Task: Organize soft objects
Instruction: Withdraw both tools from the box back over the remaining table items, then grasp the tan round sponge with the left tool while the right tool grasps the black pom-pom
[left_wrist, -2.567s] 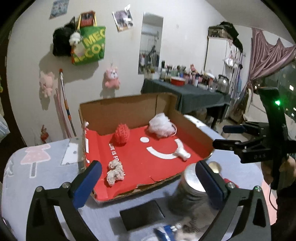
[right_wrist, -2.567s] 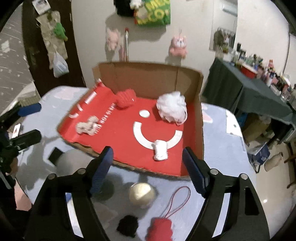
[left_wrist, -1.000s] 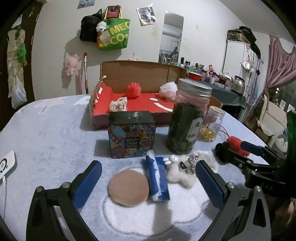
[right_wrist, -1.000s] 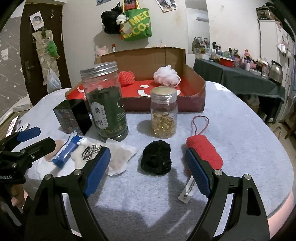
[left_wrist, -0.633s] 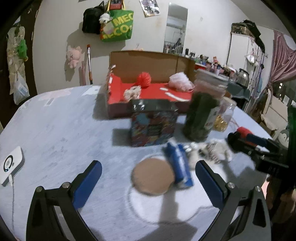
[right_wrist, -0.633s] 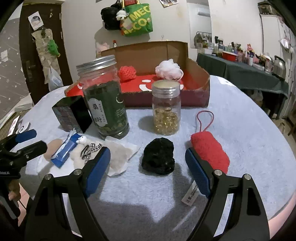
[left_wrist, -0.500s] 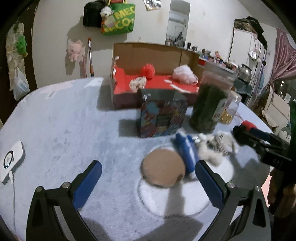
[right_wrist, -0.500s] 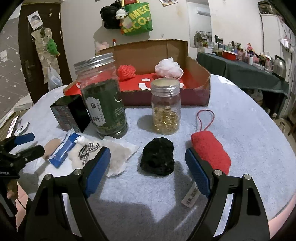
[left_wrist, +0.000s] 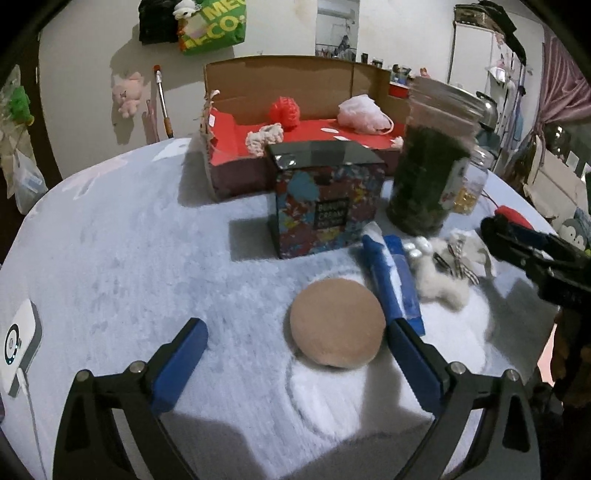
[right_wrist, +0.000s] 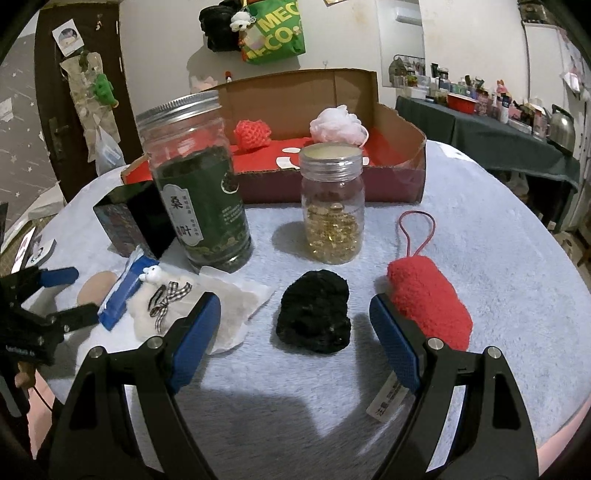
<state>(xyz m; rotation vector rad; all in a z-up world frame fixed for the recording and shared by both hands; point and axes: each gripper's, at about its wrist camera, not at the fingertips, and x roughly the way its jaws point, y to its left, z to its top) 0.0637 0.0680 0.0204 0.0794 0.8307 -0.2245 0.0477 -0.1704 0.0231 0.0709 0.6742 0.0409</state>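
Left wrist view: the left gripper (left_wrist: 295, 354) is held spread above the fleecy grey-blue tablecloth (left_wrist: 122, 258), nothing between its blue pads. A round, flat tan puff (left_wrist: 337, 330) lies just inside the right pad. Beside it a blue packet (left_wrist: 393, 275) is laid, with a white fuzzy plush (left_wrist: 441, 271) touching its right edge. Behind them a square patterned tin (left_wrist: 327, 201) and a ribbed-lid jar (left_wrist: 430, 158) of dark leaves are set upright. Farther back, a cardboard box (left_wrist: 295, 74) with a red floor holds a red mesh ball (left_wrist: 284, 110), a cream knitted piece (left_wrist: 264, 138) and a pale mesh pouf (left_wrist: 364, 112). The right gripper (left_wrist: 517, 240) is seen at the right edge, fingers apart.

Right wrist view: the right gripper (right_wrist: 293, 332) is held spread, empty. A black fluffy lump (right_wrist: 314, 317) rests between its pads, untouched. A red, nubbly cylinder (right_wrist: 428, 297) with a cord loop lies just beside the right pad. A small clear jar (right_wrist: 332, 206) of golden beads stands behind them, upright.
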